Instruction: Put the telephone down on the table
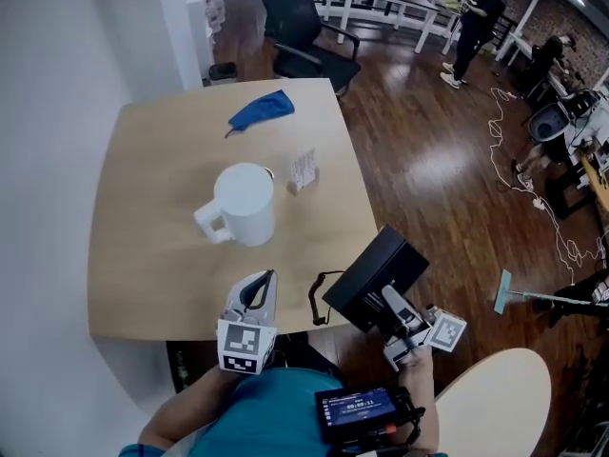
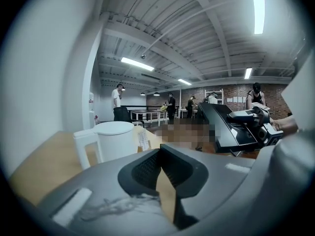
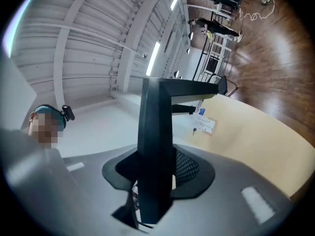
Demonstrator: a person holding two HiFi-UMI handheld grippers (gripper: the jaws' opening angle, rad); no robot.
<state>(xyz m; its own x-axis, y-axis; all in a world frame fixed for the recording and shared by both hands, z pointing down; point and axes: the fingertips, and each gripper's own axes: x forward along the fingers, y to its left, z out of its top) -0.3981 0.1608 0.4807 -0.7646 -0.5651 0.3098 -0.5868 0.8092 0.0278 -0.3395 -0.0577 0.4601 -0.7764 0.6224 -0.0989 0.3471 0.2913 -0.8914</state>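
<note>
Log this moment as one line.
right gripper: shut on telephone | telephone: off the table, by its near right corner | left gripper: shut, empty | task: not yet done

Looks like an open-plan office or lab: wooden floor (image 1: pixel 428 160), office chair (image 1: pixel 304 36), white tables (image 1: pixel 390 3), brick wall (image 2: pixel 231 92), strip lights (image 2: pixel 138 64), trailing cables (image 1: pixel 533 184).

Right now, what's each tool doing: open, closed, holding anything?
Left tool: closed, nothing between its jaws.
Right tool: closed on the black telephone.
</note>
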